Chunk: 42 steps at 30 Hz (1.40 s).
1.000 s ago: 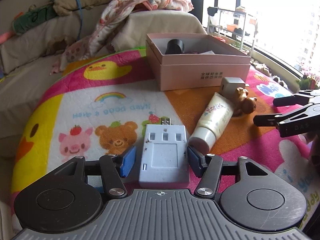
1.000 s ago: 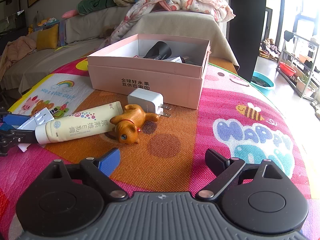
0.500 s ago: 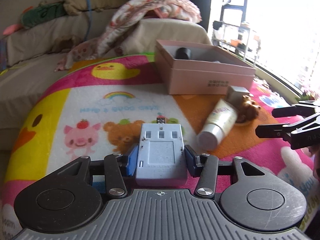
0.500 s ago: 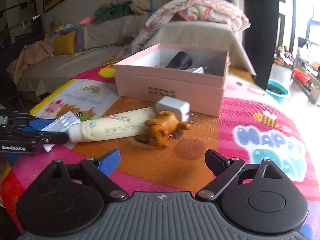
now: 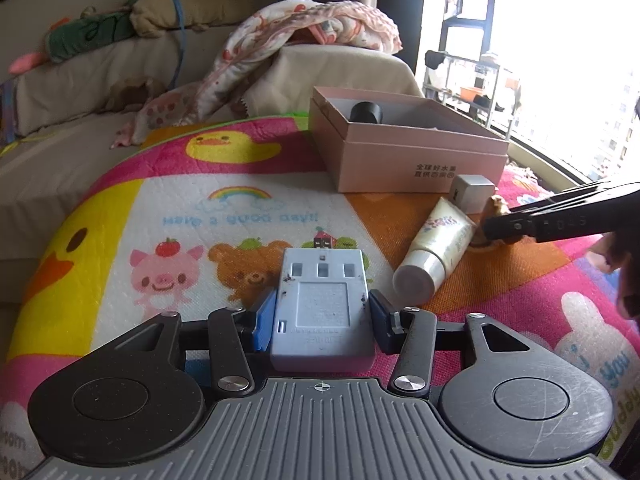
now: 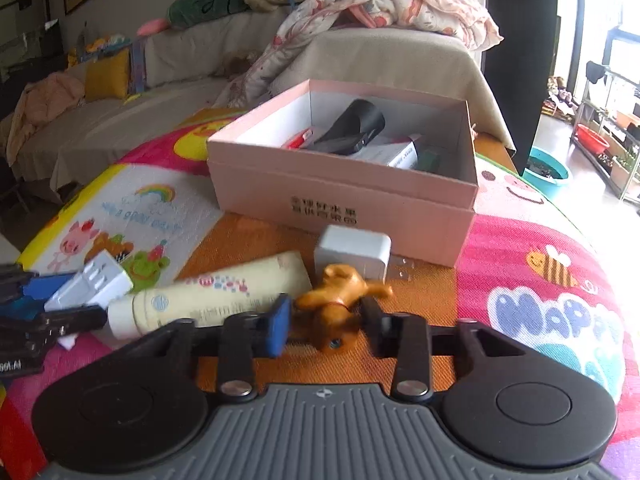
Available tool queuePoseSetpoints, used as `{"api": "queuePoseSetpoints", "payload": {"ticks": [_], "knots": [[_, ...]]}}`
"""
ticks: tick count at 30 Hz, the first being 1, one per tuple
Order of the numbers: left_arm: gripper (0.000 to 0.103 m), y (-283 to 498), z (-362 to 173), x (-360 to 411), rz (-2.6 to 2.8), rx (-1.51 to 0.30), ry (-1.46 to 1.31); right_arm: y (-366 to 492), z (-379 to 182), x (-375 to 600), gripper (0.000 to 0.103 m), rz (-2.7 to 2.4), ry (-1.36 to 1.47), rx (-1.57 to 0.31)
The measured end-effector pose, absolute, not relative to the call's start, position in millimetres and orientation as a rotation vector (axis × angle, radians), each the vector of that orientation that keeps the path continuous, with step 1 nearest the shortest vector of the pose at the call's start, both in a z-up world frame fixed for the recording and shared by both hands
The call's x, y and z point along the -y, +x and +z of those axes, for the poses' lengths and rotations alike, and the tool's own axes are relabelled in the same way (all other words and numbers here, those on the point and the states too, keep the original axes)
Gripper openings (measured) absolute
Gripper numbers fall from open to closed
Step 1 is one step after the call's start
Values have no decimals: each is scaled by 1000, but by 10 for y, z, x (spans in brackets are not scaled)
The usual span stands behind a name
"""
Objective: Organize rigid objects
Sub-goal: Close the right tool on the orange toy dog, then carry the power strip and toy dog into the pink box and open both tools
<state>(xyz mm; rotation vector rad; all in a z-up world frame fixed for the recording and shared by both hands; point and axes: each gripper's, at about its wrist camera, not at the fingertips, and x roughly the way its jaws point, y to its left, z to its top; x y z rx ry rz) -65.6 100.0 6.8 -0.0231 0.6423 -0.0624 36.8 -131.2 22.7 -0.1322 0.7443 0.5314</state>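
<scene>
Over mat, L gripper [image 5: 322, 318] clamps adapter [image 5: 322, 312], tilted down

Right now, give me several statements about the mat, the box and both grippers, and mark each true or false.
1. The left gripper is clamped on the pale blue charger. True.
2. The pink box is closed with a lid. False: it stands open, with items inside.
3. The right gripper has the wooden animal figure between its fingers. True.
4. The cream tube stands upright. False: it lies on its side.
</scene>
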Motion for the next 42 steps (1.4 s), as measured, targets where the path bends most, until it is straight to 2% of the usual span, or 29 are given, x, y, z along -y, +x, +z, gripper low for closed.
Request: {"api": "queuePoseSetpoints", "payload": {"ticks": [6, 10, 12, 14, 17, 21, 25, 28, 29, 30, 33, 42], "knots": [[53, -647, 65, -950, -52, -648, 7, 110, 232, 1537, 35, 558, -212, -745], [53, -646, 62, -896, -40, -651, 44, -117, 189, 1641, 38, 544, -386, -674], [53, -646, 61, -890, -38, -651, 48, -193, 166, 1711, 57, 498, -468, -619], [53, -647, 59, -886, -38, -650, 47, -200, 151, 1801, 66, 428, -508, -580], [53, -641, 55, -886, -38, -650, 49, -115, 168, 1938, 67, 331, -475, -583], [53, -641, 54, -882, -36, -649, 51, 45, 245, 2123, 78, 385, -195, -695], [53, -644, 56, -880, -35, -649, 52, 205, 179, 2108, 78, 363, 4, -757], [53, -645, 55, -880, -36, -649, 52, 281, 114, 1999, 78, 321, 22, -749], [53, -645, 55, -880, -36, -649, 51, 280, 106, 1945, 75, 314, -6, -740], [53, -646, 54, -879, -36, -649, 51, 276, 99, 1893, 66, 318, -39, -734], [53, -647, 53, -875, -34, -649, 56, 210, 107, 1794, 51, 354, -123, -716], [53, -748, 178, -744, -123, -604, 102, -90, 255, 1881, 51, 525, -196, -746]]}}
